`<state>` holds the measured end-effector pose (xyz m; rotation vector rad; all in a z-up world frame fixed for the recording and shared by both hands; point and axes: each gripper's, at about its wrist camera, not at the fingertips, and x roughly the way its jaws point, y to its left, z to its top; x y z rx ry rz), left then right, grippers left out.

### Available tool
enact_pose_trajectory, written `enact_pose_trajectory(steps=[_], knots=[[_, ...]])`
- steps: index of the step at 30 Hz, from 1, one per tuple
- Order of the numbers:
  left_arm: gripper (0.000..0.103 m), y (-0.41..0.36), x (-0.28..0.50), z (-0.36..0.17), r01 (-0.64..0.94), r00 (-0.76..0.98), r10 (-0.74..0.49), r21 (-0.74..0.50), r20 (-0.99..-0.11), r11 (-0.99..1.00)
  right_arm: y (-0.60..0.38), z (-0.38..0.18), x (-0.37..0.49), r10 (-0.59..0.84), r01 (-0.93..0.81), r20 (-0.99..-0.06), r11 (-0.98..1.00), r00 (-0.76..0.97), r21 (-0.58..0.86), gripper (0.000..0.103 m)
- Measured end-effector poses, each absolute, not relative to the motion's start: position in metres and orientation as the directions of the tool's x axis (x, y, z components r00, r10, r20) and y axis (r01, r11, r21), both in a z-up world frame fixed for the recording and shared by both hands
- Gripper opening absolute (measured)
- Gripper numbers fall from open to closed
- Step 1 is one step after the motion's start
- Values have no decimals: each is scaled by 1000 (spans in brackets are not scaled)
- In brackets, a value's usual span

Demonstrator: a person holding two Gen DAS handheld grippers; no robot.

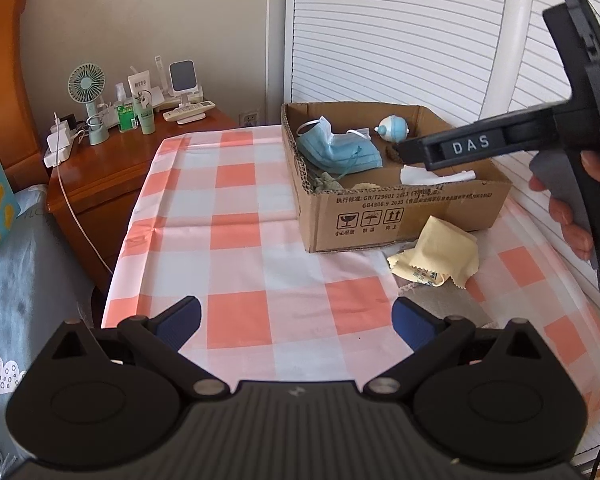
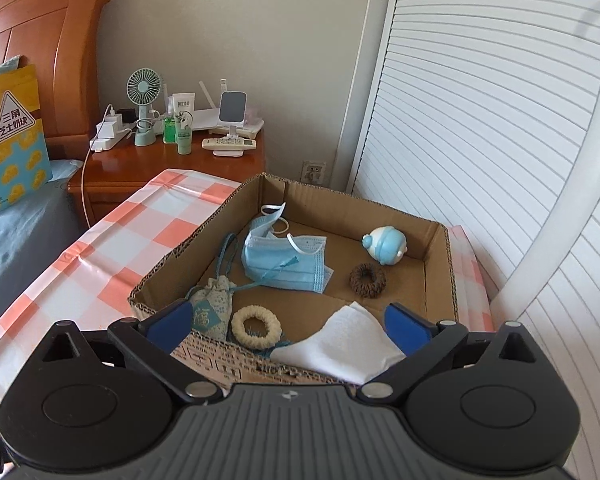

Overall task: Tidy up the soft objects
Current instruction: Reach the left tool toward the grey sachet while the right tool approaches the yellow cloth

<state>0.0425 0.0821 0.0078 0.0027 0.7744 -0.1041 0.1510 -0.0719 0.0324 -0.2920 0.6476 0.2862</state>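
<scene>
An open cardboard box [image 2: 440, 264] stands on the checked tablecloth [image 1: 236, 240]. Inside lie a blue face mask [image 2: 284, 260], a patterned sachet [image 2: 212, 308], a cream scrunchie [image 2: 256, 326], a brown scrunchie [image 2: 367, 275] and a blue-white round toy [image 2: 384, 246]. A white folded cloth [image 2: 348, 340] rests against the box's near wall, loose between the wide-open fingers of my right gripper [image 2: 288, 322]. In the left wrist view that gripper [image 1: 412, 152] reaches over the box. My left gripper [image 1: 296, 320] is open and holds nothing. It hovers above the tablecloth, with a yellow cloth [image 1: 440, 252] and a grey cloth [image 1: 444, 304] just ahead on its right.
A wooden nightstand [image 1: 112, 176] left of the table carries a small fan [image 1: 87, 92], bottles, chargers and a remote. A bed with blue bedding [image 1: 16, 280] lies at the left. White slatted doors [image 2: 480, 120] and a white curved tube [image 2: 572, 184] stand at the right.
</scene>
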Motion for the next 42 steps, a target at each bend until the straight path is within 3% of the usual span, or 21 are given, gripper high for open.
enact_pose_trajectory(steps=[16,42], knots=[[101,74,45,-8,107,668,-95,-32,-738,994,-106,-45,134,125,-219,-742,975,659,-30,103],[101,34,69,-19,190,616,-106,17,-780,982,-184,-68,105,-38,-64,-750,992,660,-106,103]])
